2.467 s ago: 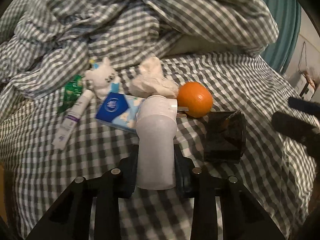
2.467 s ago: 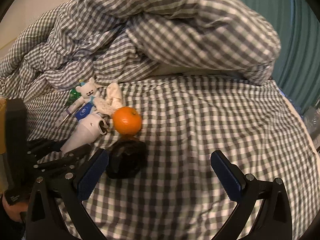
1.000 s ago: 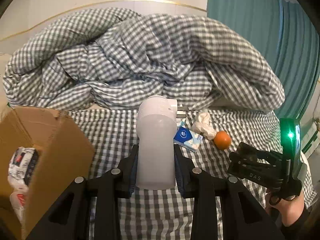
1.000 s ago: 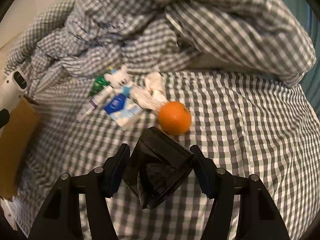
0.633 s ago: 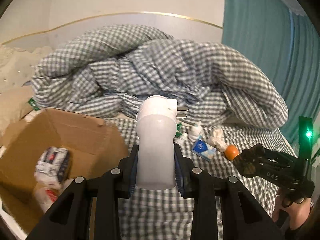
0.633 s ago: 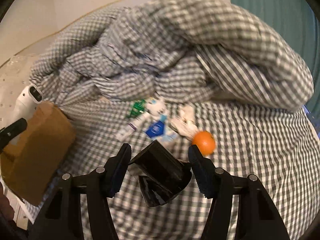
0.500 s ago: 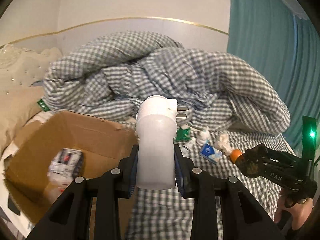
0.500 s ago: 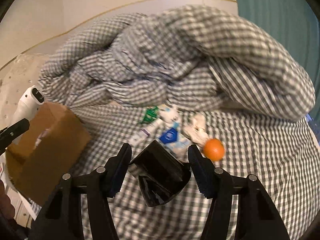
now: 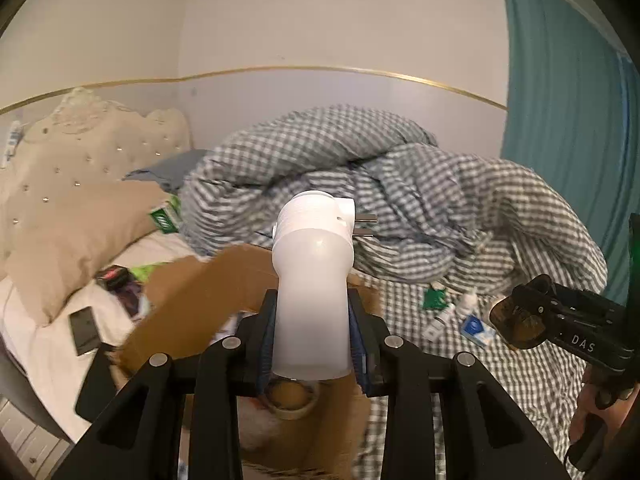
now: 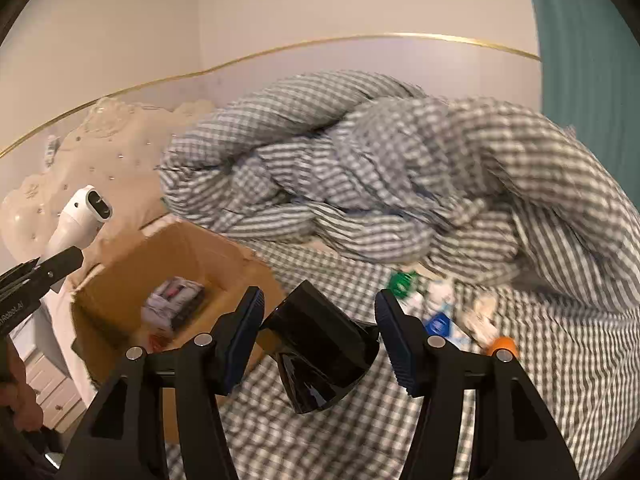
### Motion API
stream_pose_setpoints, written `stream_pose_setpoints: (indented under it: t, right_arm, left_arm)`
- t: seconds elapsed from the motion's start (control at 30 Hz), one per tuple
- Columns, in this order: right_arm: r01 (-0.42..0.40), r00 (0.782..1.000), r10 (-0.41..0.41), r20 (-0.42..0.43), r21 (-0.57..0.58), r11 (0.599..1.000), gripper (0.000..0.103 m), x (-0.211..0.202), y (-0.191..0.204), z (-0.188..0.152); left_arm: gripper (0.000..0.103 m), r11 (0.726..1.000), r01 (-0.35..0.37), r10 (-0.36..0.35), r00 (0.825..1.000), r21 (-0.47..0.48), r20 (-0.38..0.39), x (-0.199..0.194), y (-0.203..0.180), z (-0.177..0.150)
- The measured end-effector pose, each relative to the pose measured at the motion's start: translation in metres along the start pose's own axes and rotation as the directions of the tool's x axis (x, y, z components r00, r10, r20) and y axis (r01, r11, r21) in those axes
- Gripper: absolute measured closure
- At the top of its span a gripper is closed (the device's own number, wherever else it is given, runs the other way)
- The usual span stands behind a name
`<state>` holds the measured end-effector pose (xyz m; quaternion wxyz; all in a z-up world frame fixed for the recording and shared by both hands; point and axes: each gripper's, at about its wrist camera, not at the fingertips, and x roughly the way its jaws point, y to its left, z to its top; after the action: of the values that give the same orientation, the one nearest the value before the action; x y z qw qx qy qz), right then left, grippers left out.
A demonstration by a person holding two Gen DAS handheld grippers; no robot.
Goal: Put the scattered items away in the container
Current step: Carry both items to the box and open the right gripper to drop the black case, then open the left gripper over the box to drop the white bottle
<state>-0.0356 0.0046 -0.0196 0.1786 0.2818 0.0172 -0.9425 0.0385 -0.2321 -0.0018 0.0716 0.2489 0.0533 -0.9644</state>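
Note:
My left gripper (image 9: 312,340) is shut on a white plug-in device (image 9: 314,272) with two metal prongs, held over the open cardboard box (image 9: 192,300). My right gripper (image 10: 320,320) is shut on a glossy black angular box (image 10: 320,344), in the air just right of the cardboard box (image 10: 120,292). In the left wrist view the right gripper (image 9: 520,320) shows at the right edge. The left gripper (image 10: 60,256) and its white device (image 10: 80,216) show at the left of the right wrist view. An orange (image 10: 502,346), a blue tissue packet (image 10: 438,326) and a green packet (image 10: 400,280) lie on the checked sheet.
A heaped checked duvet (image 10: 380,184) fills the back of the bed. A beige padded headboard (image 9: 80,184) is at left, a teal curtain (image 9: 568,128) at right. The box holds a wrapped pack (image 10: 176,300) and a tape roll (image 9: 290,400). A dark flat device (image 9: 84,330) lies on the white sheet.
Both grippers have risen and swung left from the scattered items towards the cardboard box, each keeping its grip. The box now lies under the left gripper.

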Motion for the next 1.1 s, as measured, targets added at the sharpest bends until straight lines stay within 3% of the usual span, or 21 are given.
stream_pose_setpoints:
  t: [0.23, 0.5, 0.77, 0.93, 1.0, 1.03, 1.1]
  right_arm:
    - [-0.074, 0.997, 0.076, 0.023, -0.072, 0.995, 0.046, 0.008, 0.054, 0.022]
    - [-0.172, 0.985, 0.173, -0.005, -0.129, 0.977, 0.046, 0.046, 0.115, 0.036]
    - [-0.238, 0.971, 0.229, -0.070, -0.184, 0.954, 0.046, 0.086, 0.166, 0.026]
    - [-0.241, 0.968, 0.220, -0.122, -0.197, 0.950, 0.045, 0.106, 0.176, 0.016]
    - [-0.205, 0.976, 0.184, -0.120, -0.200, 0.958, 0.031, 0.107, 0.173, 0.013]
    - [-0.181, 0.981, 0.164, -0.102, -0.199, 0.963, 0.018, 0.105, 0.170, 0.013]
    - [-0.143, 0.989, 0.134, -0.060, -0.193, 0.971, 0.010, 0.100, 0.161, 0.016]
  left_arm:
    - [0.071, 0.998, -0.058, 0.059, 0.998, -0.028, 0.022, -0.017, 0.036, 0.005]
    - [0.071, 0.995, -0.094, 0.095, 0.995, -0.036, 0.036, -0.025, 0.061, 0.007]
    - [0.071, 0.991, -0.121, 0.122, 0.992, -0.054, 0.019, -0.016, 0.081, 0.006]
    - [0.071, 0.991, -0.122, 0.122, 0.993, -0.055, -0.007, -0.006, 0.087, 0.001]
    - [0.071, 0.991, -0.118, 0.118, 0.993, -0.057, -0.016, -0.002, 0.087, -0.001]
    - [0.071, 0.991, -0.118, 0.117, 0.993, -0.057, -0.019, 0.000, 0.087, -0.002]
    - [0.071, 0.992, -0.113, 0.112, 0.993, -0.056, -0.028, 0.004, 0.086, -0.005]
